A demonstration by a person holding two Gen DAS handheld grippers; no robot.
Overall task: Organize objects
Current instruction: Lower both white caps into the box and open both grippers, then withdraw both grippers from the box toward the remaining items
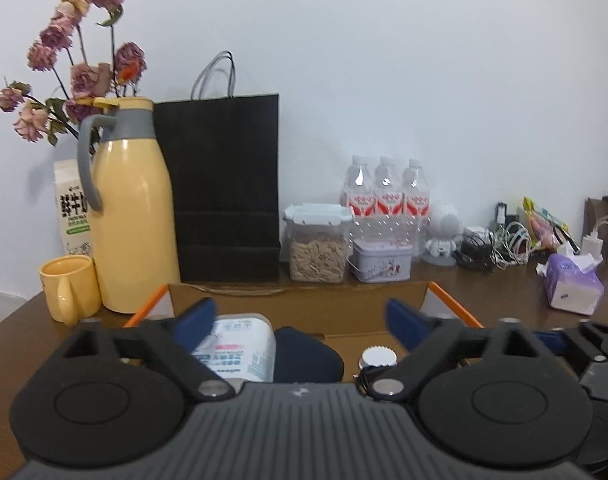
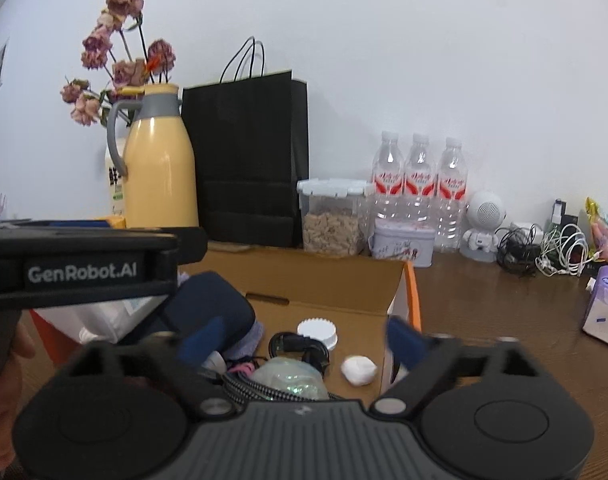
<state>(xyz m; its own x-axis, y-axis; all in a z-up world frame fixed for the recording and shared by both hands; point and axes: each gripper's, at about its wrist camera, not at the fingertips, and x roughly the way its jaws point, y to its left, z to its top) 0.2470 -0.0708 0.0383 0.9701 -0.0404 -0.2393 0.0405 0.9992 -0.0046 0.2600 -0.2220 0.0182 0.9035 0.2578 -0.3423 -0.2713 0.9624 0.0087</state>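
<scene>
We judge the tidying to be partly done: the cardboard box [image 2: 335, 280] on the desk [image 2: 503, 304] already holds a white packet [image 1: 240, 350], a dark blue pouch [image 2: 212, 304], a white-capped jar [image 2: 317, 332], a coiled black cable [image 2: 300, 346], a braided cable, a clear wrapped bundle and a small white wad [image 2: 358, 370].

Both the left gripper [image 1: 300, 316] and the right gripper [image 2: 304, 334] hang over the box with jaws spread wide and nothing between them.

What may be left, as far as we can tell, stands outside the box: the tissue pack [image 1: 573, 286] and the tangle of chargers [image 1: 499, 246] to the right, and along the wall the yellow jug [image 1: 132, 208], mug [image 1: 70, 292], black paper bag [image 1: 224, 188], three water bottles [image 1: 385, 196], a tin [image 1: 381, 266] and a clip-lid canister [image 1: 317, 246] roughly half full of pale seeds. Which of these belong in the box we cannot say.
</scene>
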